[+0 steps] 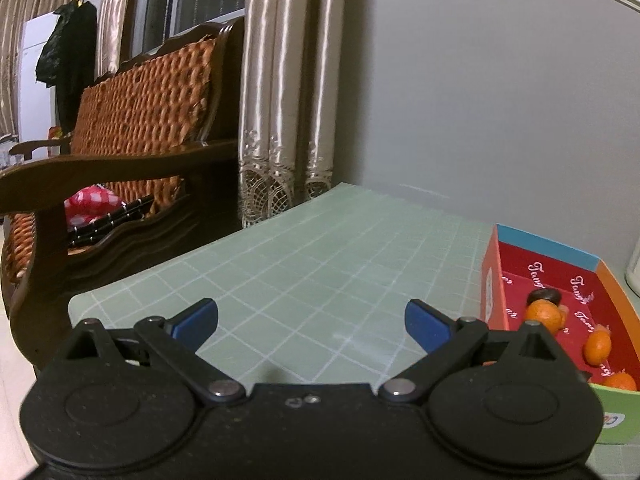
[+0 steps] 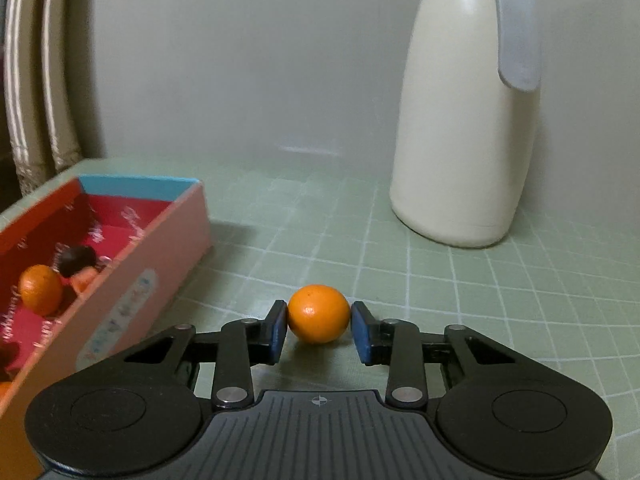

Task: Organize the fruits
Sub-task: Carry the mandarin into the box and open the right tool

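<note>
Two grippers work over the green grid mat [image 2: 480, 300]: the left gripper [image 1: 311, 322] hangs spread and empty, while the right gripper [image 2: 319, 330] pinches the loose orange [image 2: 319, 314], best lifted squarely, then carried left into the red box [image 2: 132, 276].

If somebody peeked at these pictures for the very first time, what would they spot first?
Probably the bright little orange, sitting on the green checked mat with the right hand-held gripper closed on it from both sides. Behind it on the right, against the wall, stands a big cream jug. On the left is a colourful box with more small oranges inside.
</note>
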A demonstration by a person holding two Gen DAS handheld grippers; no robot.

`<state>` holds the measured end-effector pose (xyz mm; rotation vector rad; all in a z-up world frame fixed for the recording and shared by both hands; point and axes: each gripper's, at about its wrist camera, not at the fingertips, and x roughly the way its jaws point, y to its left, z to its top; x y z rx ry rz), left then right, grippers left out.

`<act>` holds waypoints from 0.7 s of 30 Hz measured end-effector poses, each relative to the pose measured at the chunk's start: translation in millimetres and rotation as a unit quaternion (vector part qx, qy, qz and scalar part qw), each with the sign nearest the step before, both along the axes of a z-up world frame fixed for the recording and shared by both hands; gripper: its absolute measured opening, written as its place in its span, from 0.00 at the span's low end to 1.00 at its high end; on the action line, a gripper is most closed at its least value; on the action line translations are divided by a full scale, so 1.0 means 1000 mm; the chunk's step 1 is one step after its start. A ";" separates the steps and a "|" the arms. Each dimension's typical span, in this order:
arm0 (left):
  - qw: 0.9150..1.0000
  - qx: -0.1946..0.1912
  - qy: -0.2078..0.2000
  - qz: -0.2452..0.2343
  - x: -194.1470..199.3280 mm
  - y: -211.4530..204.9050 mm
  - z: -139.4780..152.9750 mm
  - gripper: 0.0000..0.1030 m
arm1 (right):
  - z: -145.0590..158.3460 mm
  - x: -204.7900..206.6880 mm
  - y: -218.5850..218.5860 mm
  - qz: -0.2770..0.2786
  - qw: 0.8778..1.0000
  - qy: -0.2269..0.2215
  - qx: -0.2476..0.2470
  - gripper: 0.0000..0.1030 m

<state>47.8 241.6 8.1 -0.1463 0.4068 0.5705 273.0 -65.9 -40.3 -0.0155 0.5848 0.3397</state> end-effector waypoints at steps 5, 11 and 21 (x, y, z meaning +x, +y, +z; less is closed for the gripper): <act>1.000 0.002 0.002 -0.001 -0.002 0.001 0.000 0.91 | 0.026 -0.034 0.021 0.051 0.997 -0.053 0.028 0.34; 1.000 0.004 0.003 -0.004 -0.002 -0.001 0.000 0.91 | 0.043 -0.074 0.061 0.134 0.986 -0.091 0.034 0.34; 1.000 -0.001 0.001 -0.017 0.000 -0.004 0.000 0.93 | 0.046 -0.097 0.084 0.148 0.976 -0.155 0.043 1.00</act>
